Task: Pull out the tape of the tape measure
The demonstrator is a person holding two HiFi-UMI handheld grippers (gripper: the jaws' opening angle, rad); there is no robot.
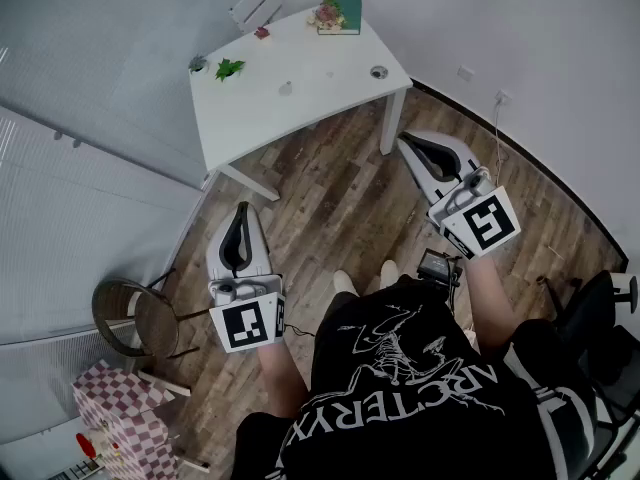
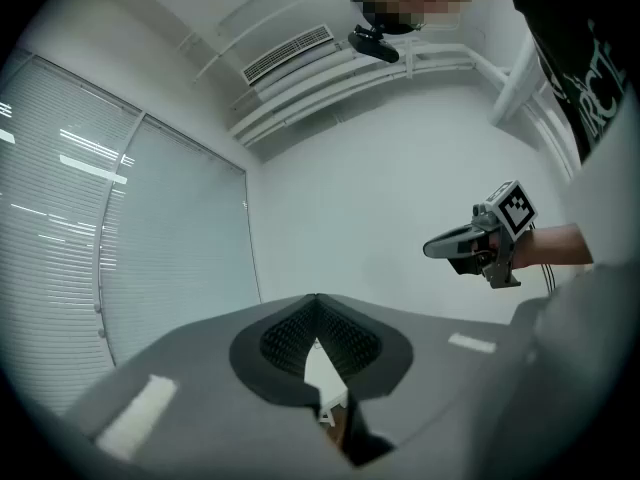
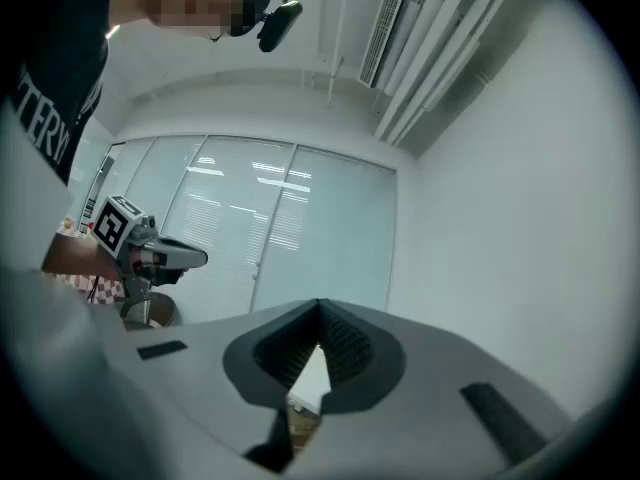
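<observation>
I cannot pick out a tape measure in any view. The white table (image 1: 300, 108) stands ahead of me, with small items on it too small to name. My left gripper (image 1: 241, 212) is held over the wooden floor at the lower left, shut and empty. My right gripper (image 1: 406, 141) is held higher, near the table's right leg, also shut and empty. In the left gripper view the jaws (image 2: 317, 304) meet with only wall behind them, and the right gripper (image 2: 438, 249) shows beyond. The right gripper view shows shut jaws (image 3: 320, 309) and the left gripper (image 3: 196, 258) off to the left.
On the table lie a green plant sprig (image 1: 229, 68), a green book with flowers (image 1: 338, 14) and a round grey object (image 1: 378, 71). A round chair (image 1: 135, 318) and a checkered box (image 1: 120, 418) stand at the lower left, an office chair (image 1: 600, 318) at the right. Blinds (image 1: 70, 218) run along the left.
</observation>
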